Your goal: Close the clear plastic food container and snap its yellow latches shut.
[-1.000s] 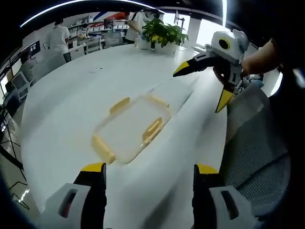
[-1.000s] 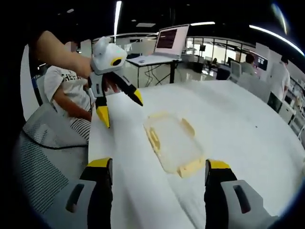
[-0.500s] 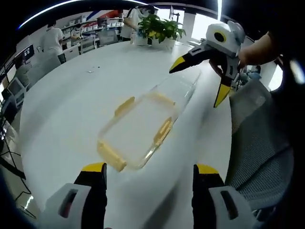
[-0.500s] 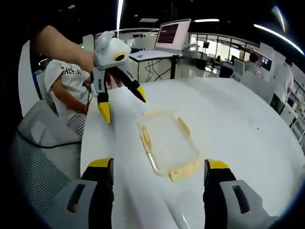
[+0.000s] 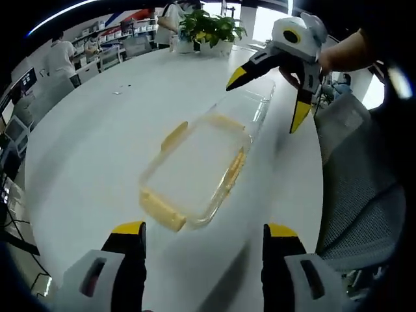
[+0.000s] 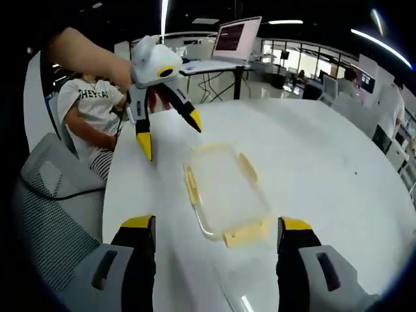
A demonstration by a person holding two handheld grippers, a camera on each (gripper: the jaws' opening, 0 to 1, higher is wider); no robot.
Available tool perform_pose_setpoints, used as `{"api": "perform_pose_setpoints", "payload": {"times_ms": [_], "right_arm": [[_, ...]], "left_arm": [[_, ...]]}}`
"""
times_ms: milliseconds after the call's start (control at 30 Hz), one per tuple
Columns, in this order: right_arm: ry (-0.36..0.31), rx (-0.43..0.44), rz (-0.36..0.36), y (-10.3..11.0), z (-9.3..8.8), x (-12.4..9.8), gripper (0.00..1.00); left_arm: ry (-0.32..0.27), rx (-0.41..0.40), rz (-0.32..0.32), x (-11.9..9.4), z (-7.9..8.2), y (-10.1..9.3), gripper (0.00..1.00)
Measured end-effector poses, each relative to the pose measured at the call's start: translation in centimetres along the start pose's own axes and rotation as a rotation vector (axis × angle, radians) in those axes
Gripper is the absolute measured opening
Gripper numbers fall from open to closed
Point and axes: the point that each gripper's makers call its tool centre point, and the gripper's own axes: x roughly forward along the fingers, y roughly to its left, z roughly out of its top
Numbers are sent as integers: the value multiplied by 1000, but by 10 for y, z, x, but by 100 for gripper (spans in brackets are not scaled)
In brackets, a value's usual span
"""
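A clear lid (image 5: 195, 169) with yellow latches (image 5: 162, 209) lies flat on the white table (image 5: 84, 143). Beyond it in the left gripper view, end to end with it, stands a clear tub (image 5: 255, 107). My right gripper (image 5: 263, 106) hovers open above that tub, held by a hand. My left gripper (image 5: 203, 229) is open just short of the lid's near end, gripping nothing. In the right gripper view the lid (image 6: 224, 195) lies ahead of my open right gripper (image 6: 216, 223), with a yellow latch (image 6: 246, 233) nearest. The left gripper (image 6: 170, 140) hangs open beyond the lid's far left corner.
A grey mesh chair (image 5: 354, 195) stands at the table's edge, and the chair (image 6: 52, 214) also sits left of the table in the right gripper view. A potted plant (image 5: 208, 29) sits at the far end. A seated person (image 6: 91, 110) and a laptop (image 6: 237, 42) are behind.
Both views have closed in on the lid, which looks larger and nearer. Both grippers stay open and apart from the lid, and the lid and tub lie where they were.
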Motion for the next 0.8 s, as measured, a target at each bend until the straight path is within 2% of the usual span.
{"api": "perform_pose_setpoints", "payload": {"times_ms": [367, 633, 800], "right_arm": [[58, -61, 16, -8, -2, 6, 75], [122, -95, 45, -12, -8, 12, 72], [146, -113, 66, -15, -7, 15, 74]], "left_arm": [[36, 59, -24, 5, -2, 9, 67], [71, 135, -34, 7, -1, 20, 67], [85, 156, -42, 9, -1, 24, 67]]}}
